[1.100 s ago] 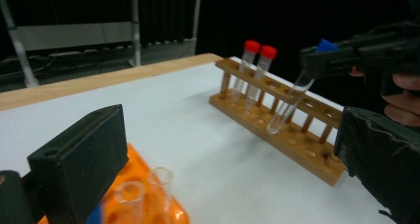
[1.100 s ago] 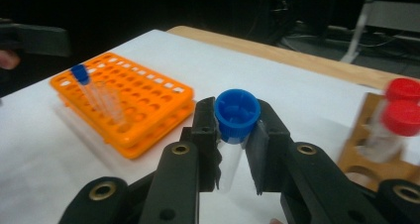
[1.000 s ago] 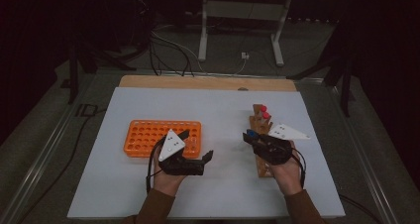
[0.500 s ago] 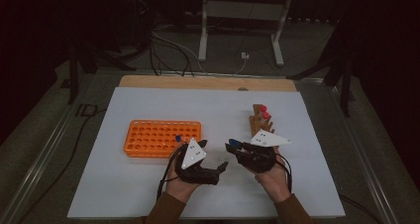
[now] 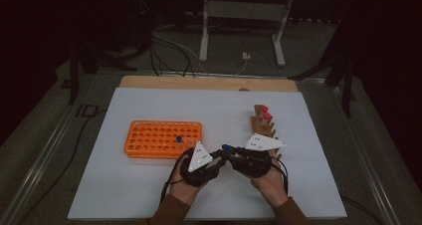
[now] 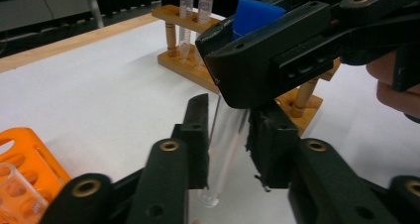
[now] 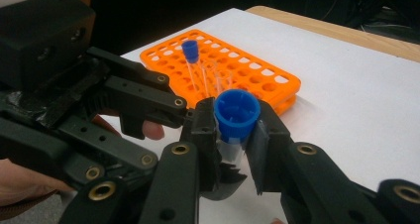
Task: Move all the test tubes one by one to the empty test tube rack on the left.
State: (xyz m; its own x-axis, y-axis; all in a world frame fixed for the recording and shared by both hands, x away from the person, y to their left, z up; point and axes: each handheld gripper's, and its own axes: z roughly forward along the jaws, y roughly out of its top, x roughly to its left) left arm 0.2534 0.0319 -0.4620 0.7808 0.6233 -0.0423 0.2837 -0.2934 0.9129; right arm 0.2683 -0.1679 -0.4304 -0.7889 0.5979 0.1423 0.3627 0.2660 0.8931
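Handover under way: your right gripper (image 7: 233, 135) and left gripper (image 6: 225, 140), whose fingers have just been closing, both clamp the clear blue-capped plastic tube (image 7: 236, 116); racking in the orange rack (image 5: 149, 138) remains.

Dark room; grey floor (image 5: 45, 135) with black cables (image 5: 164, 51) beyond the table's far edge; white metal stand (image 5: 244, 16) behind.

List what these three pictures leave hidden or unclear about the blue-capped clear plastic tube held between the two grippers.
- High view: the blue-capped clear plastic tube is too small; only its cap shows between the left gripper and right gripper.
- Left gripper view: the right gripper's jaws cover the tube's upper part.
- Right gripper view: its own jaws hide the tube's lower part; any contents stay unclear.
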